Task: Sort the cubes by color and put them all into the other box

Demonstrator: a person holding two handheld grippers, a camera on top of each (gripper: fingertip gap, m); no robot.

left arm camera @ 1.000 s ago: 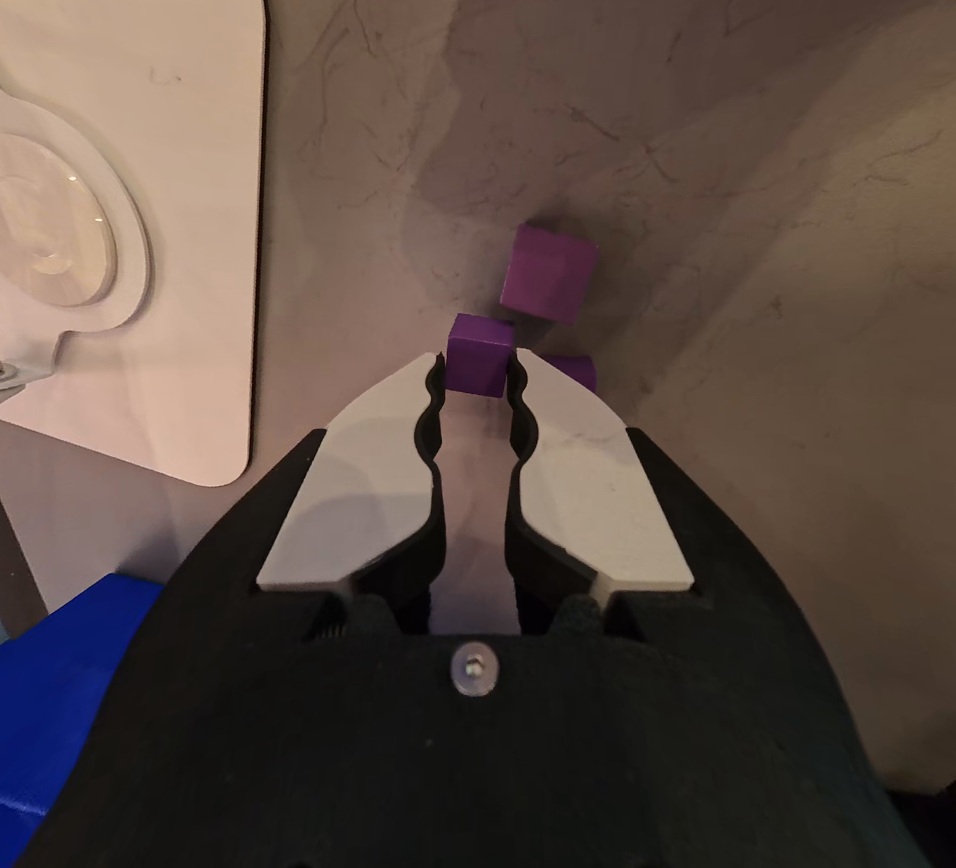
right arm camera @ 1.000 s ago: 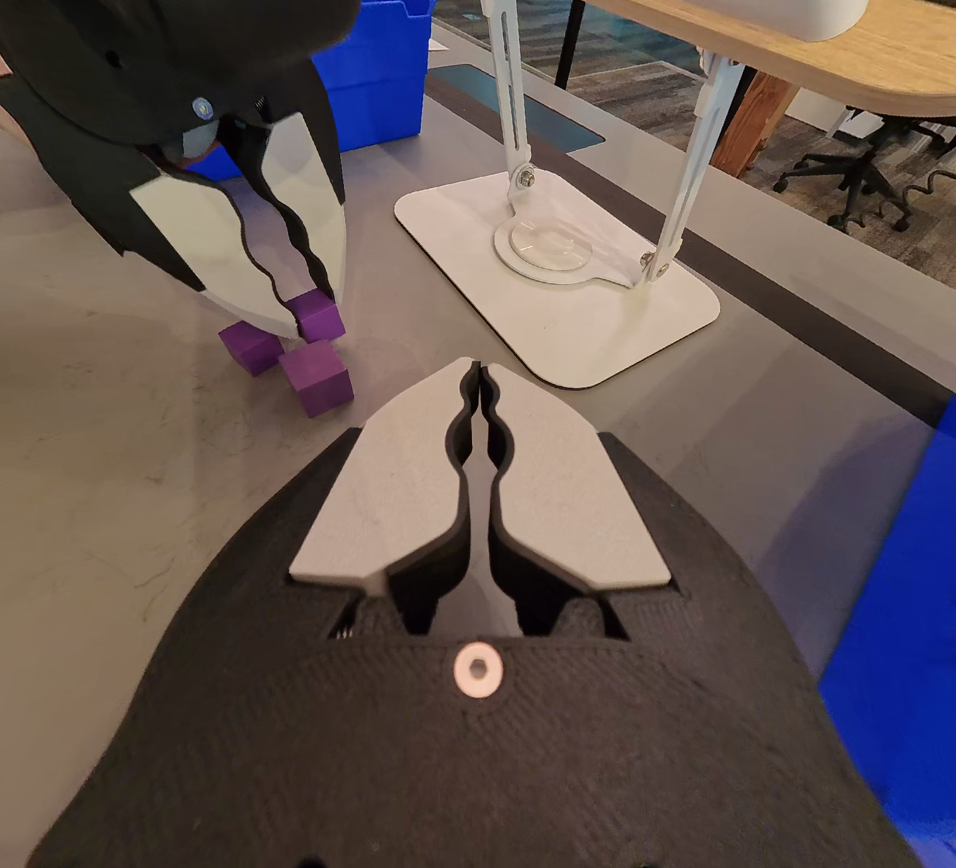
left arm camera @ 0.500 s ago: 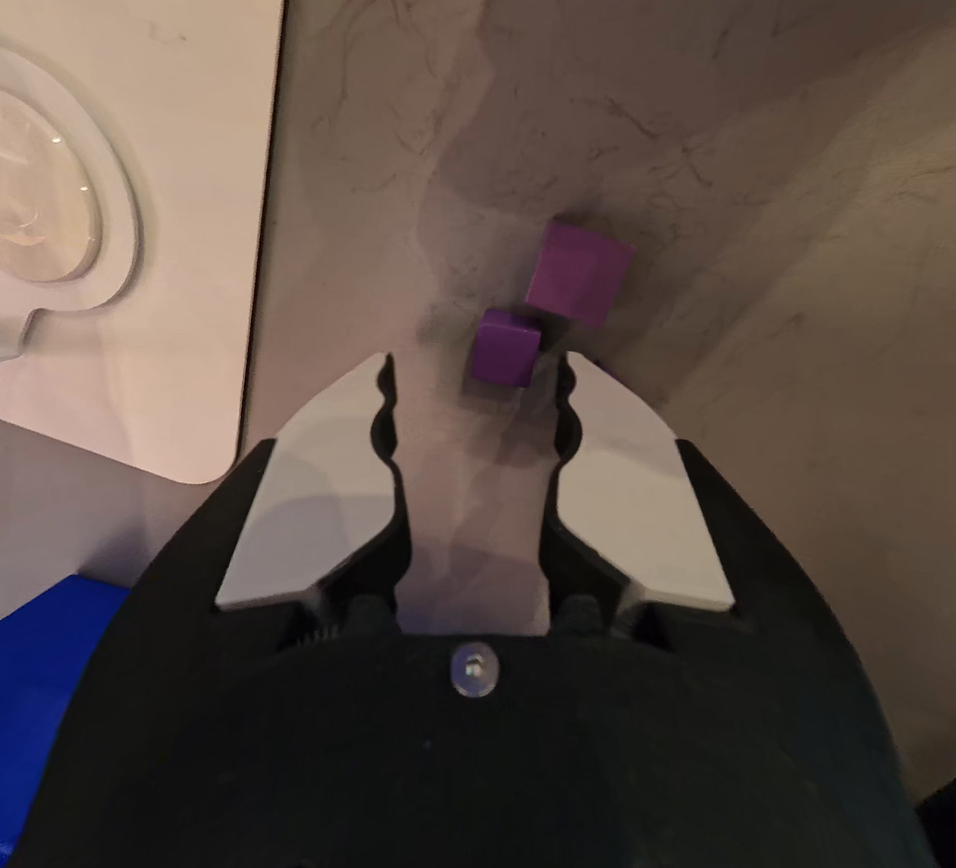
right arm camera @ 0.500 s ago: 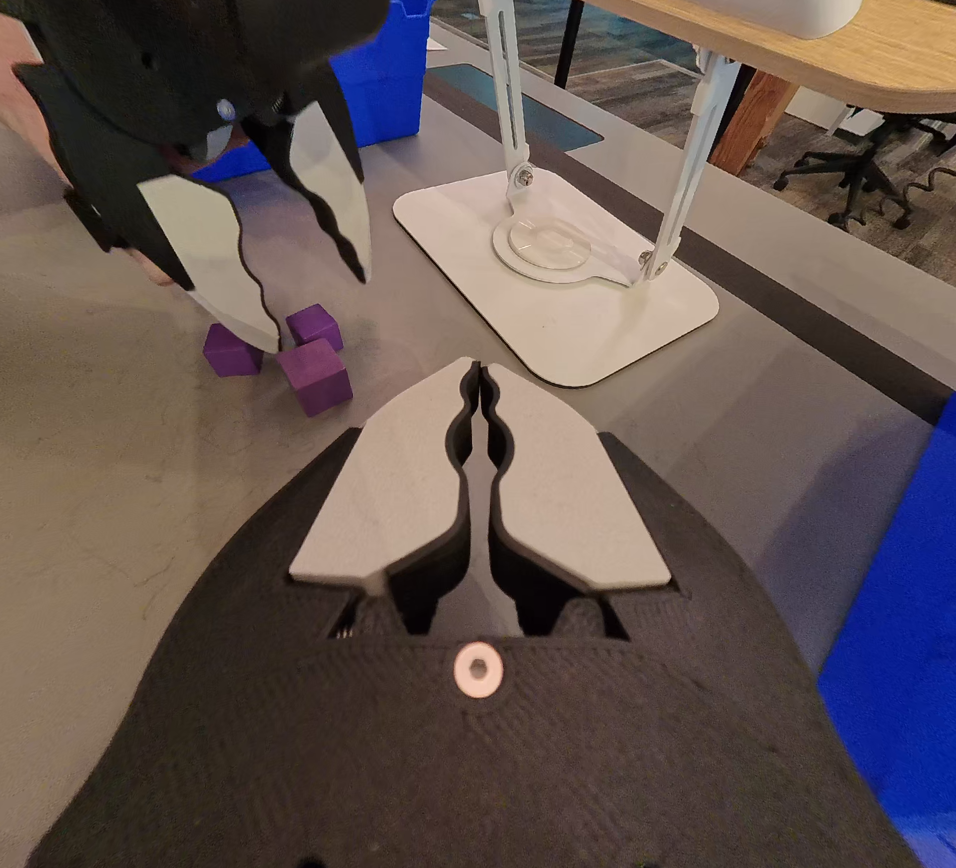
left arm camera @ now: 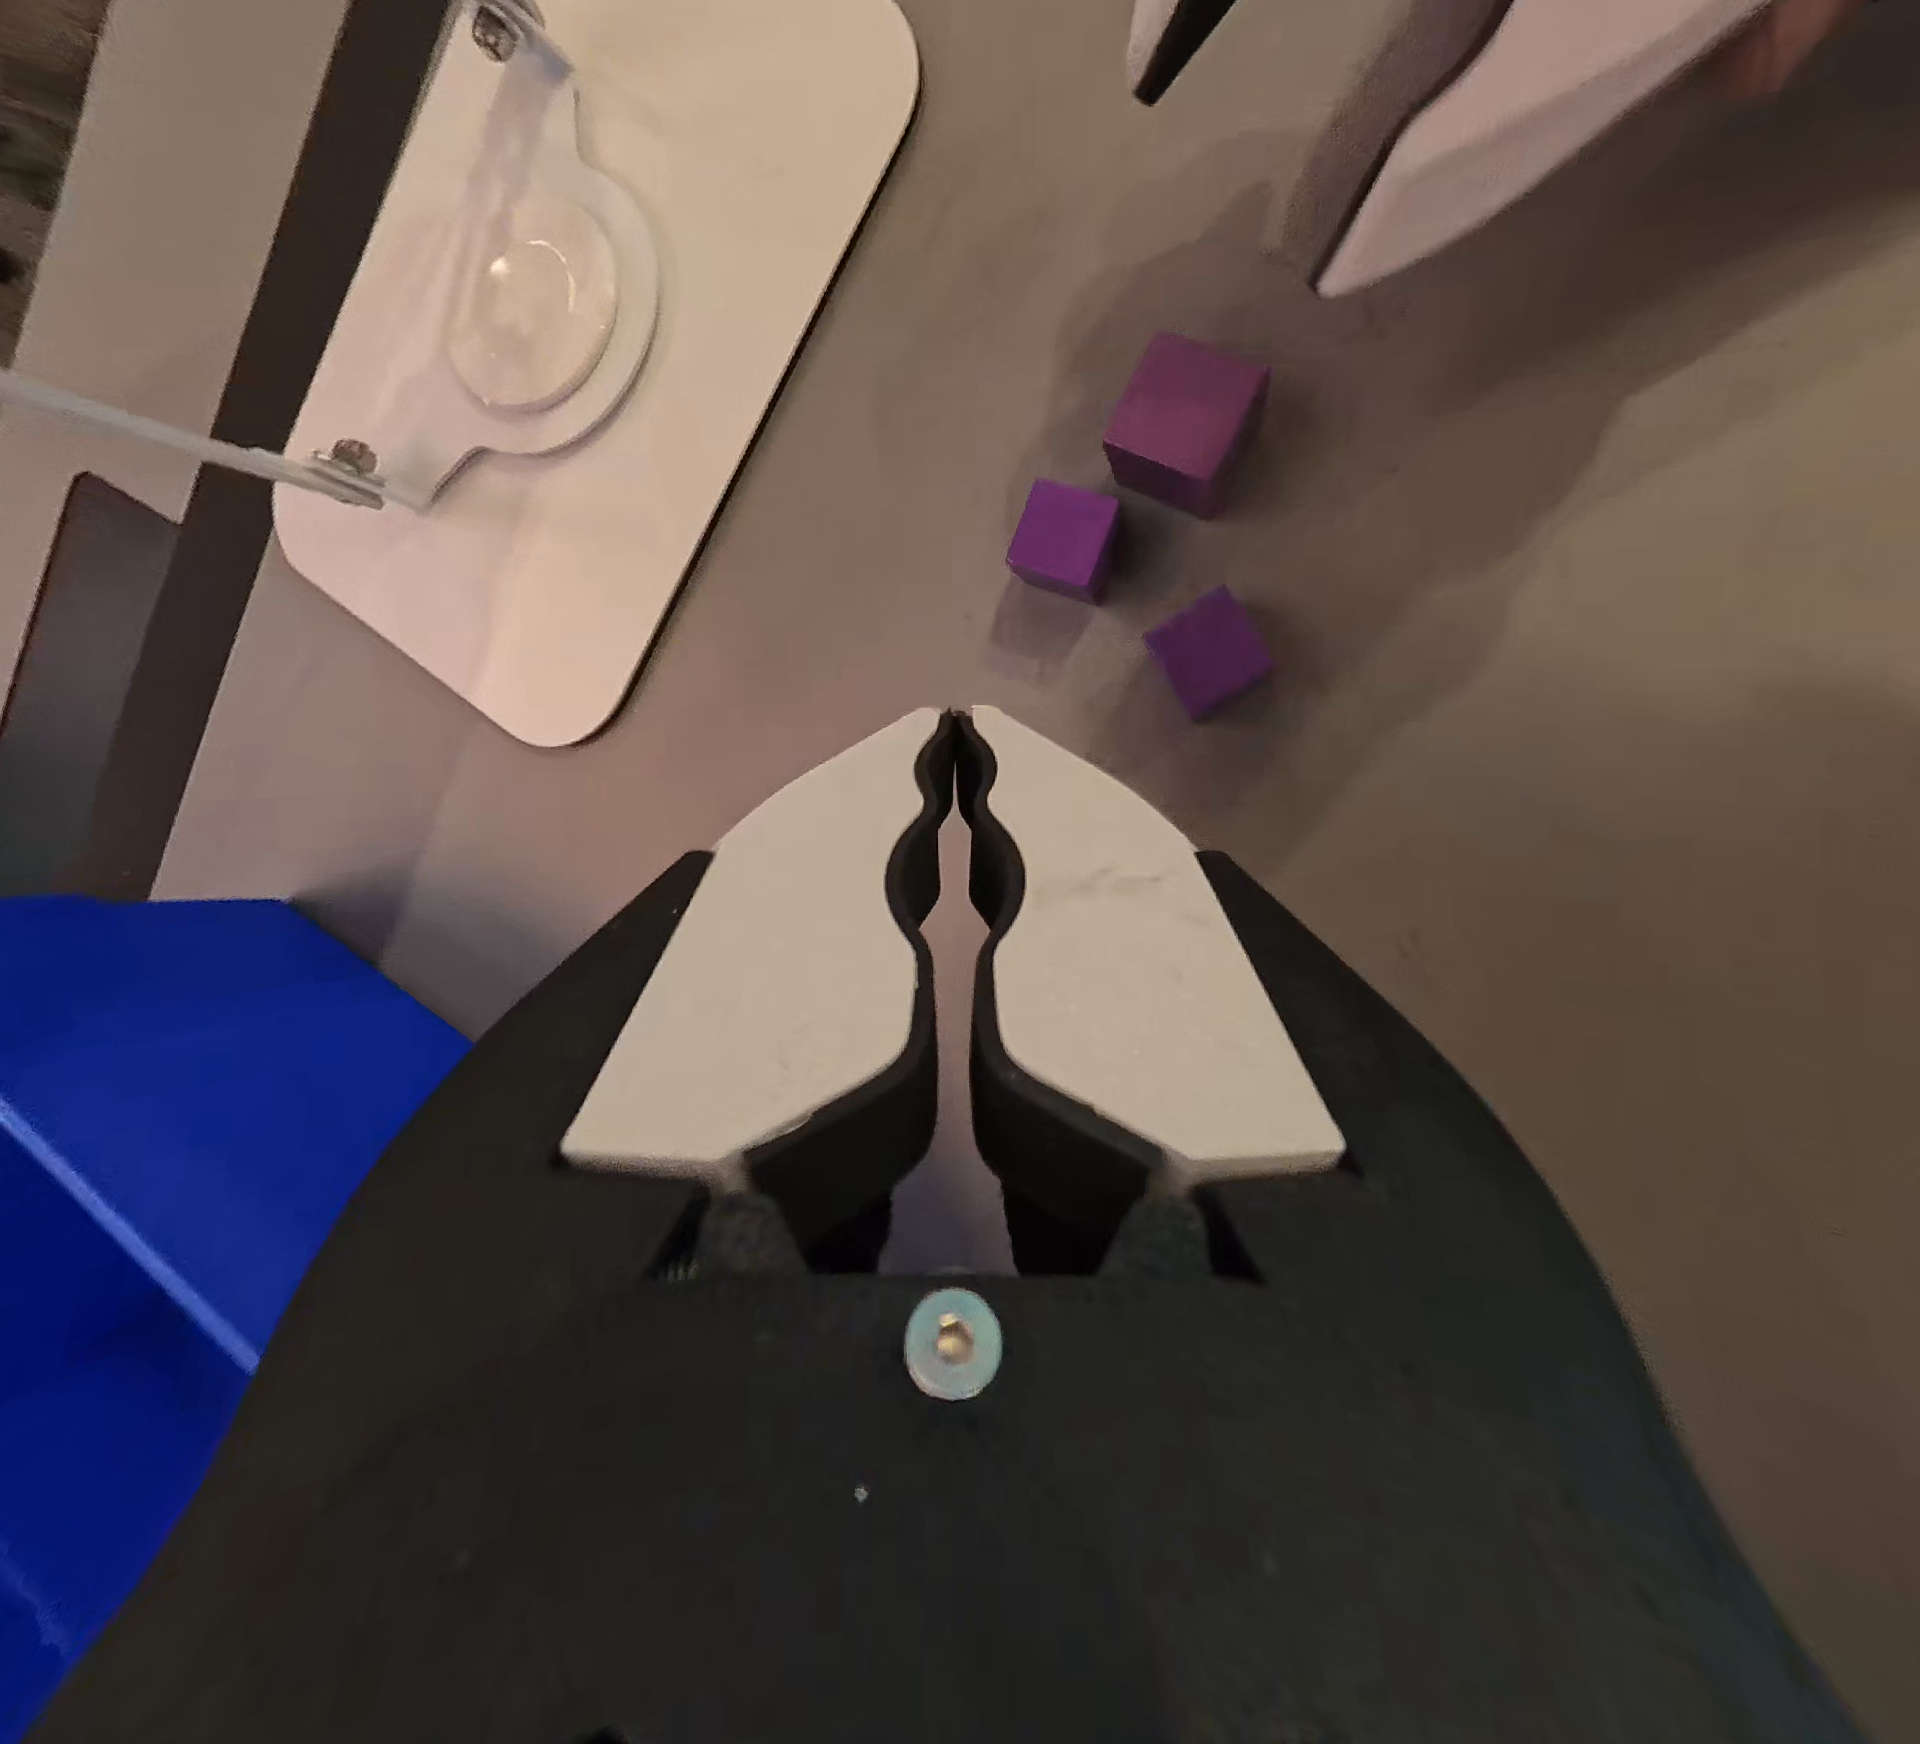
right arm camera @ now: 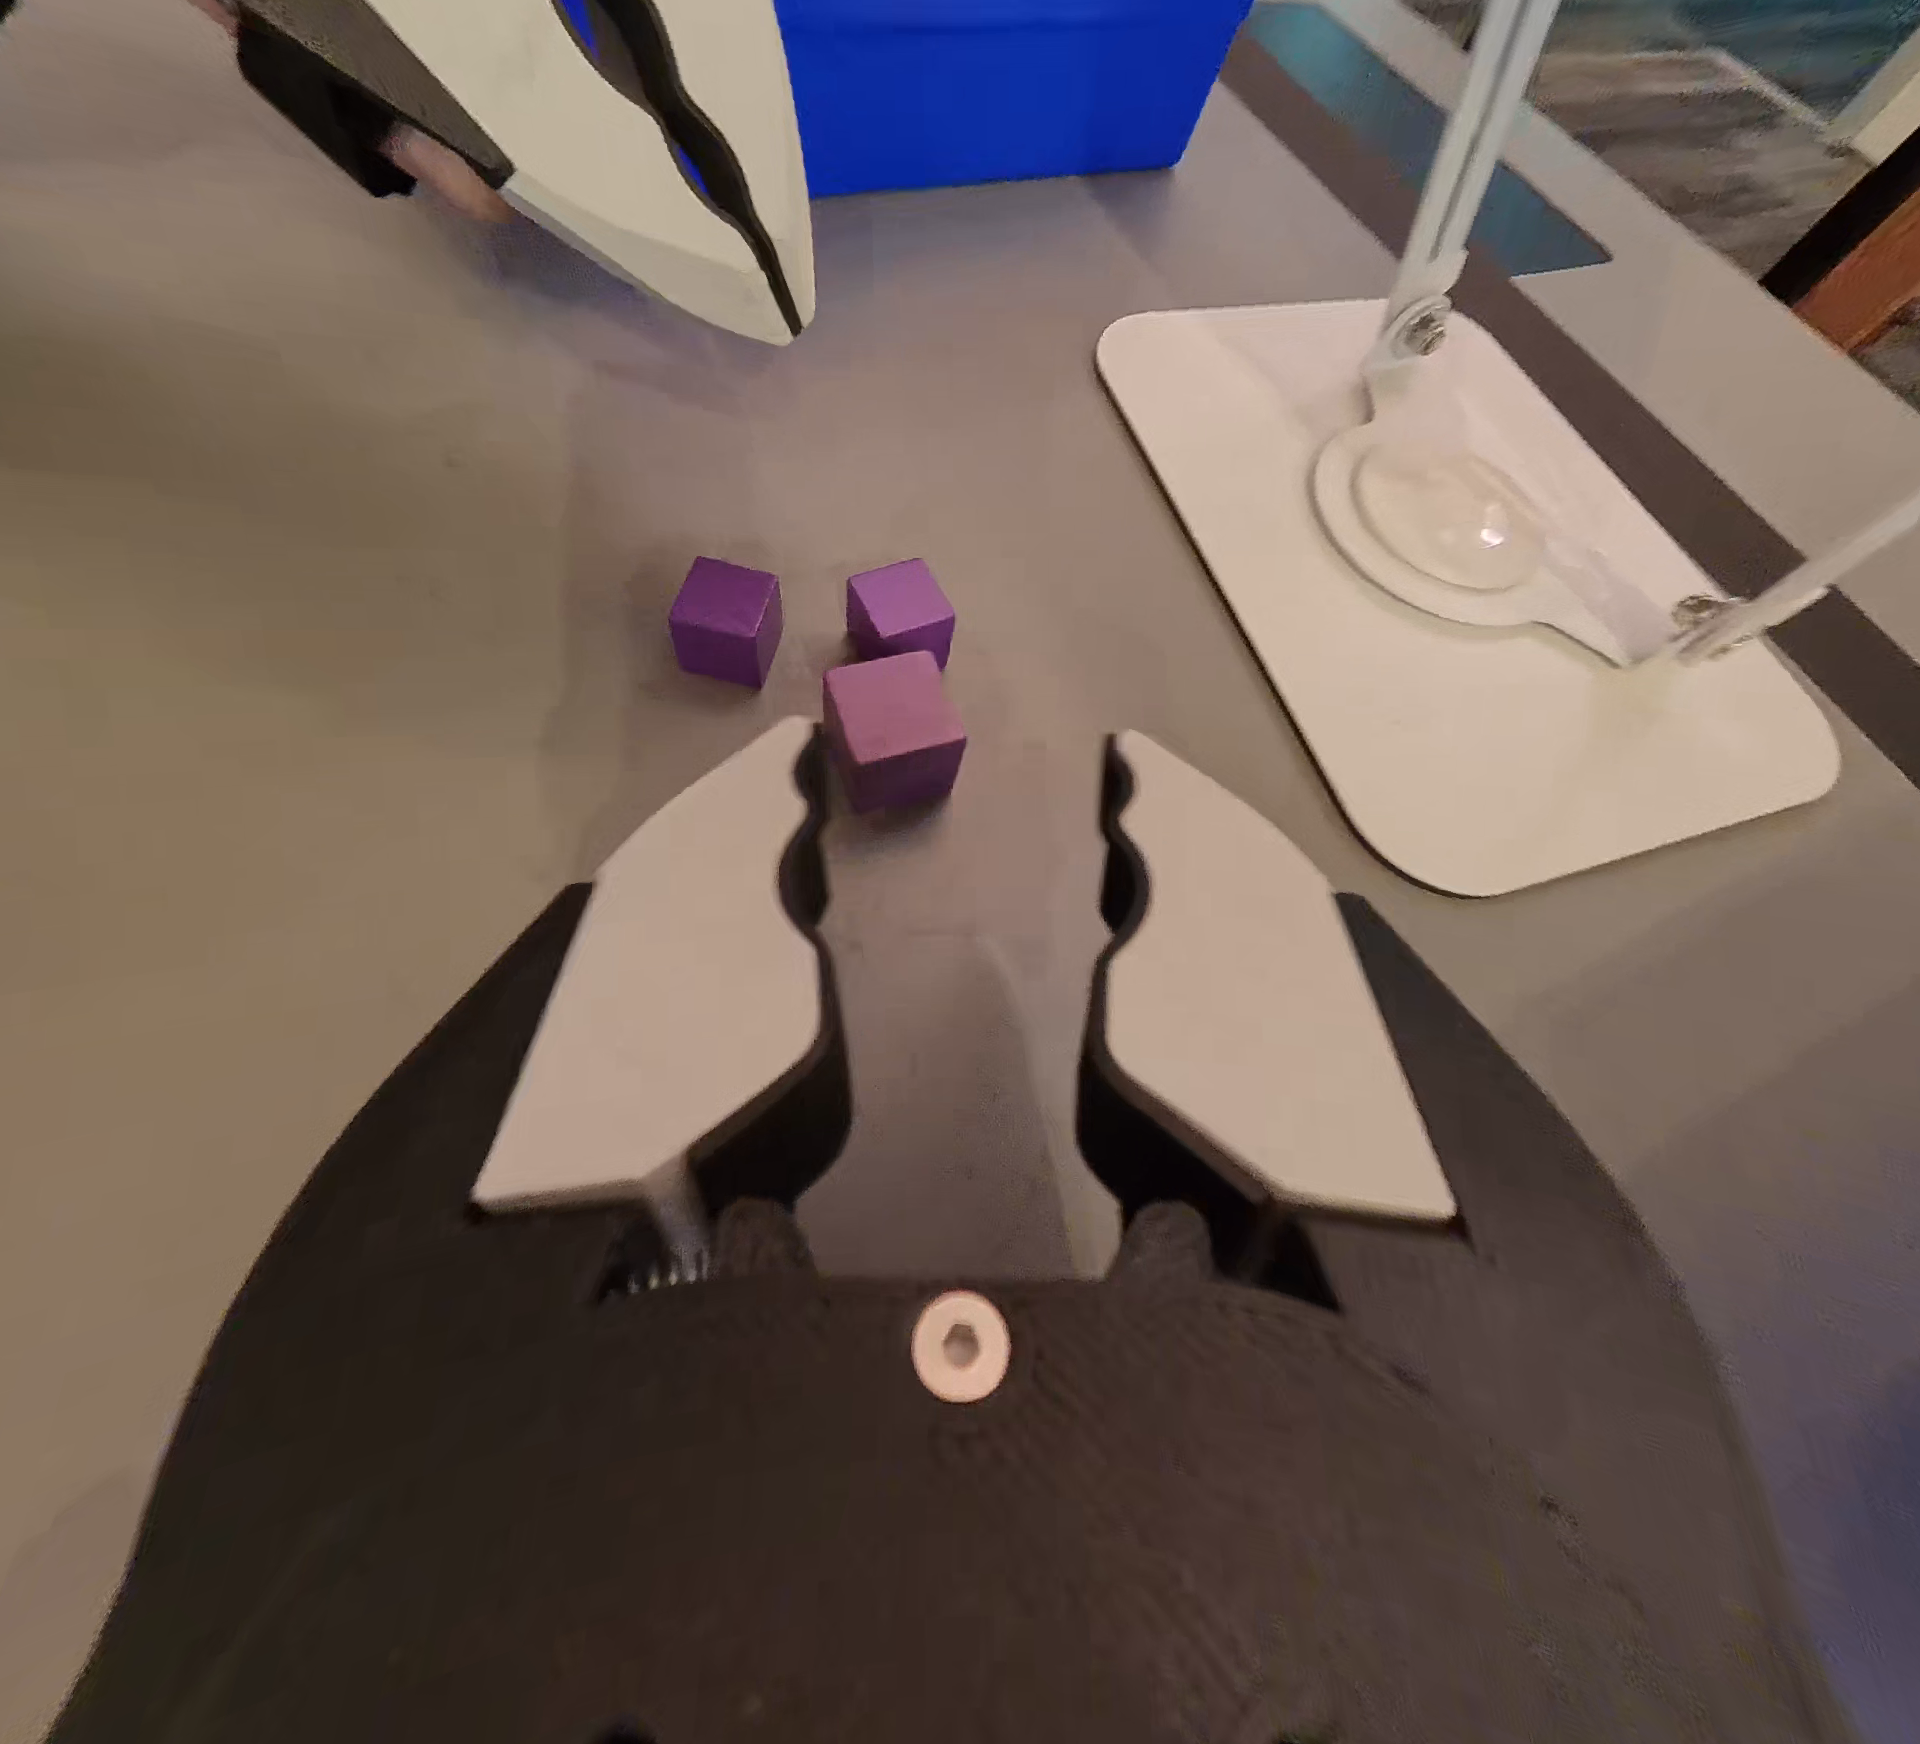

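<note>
The fingers of the right gripper are wide apart, the nearest purple cube just beside its left tip. The left gripper is closed and empty, near the three cubes.

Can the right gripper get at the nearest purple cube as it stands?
Probably yes. The right gripper is open, and the nearest purple cube sits just ahead by its left fingertip, slightly off-centre. The shut left gripper is farther back, clear of the path.

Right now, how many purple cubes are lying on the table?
3, all close together on the grey table: a larger cube just ahead of the open right tongs, one small cube right behind it, another small cube apart to the left.
</note>
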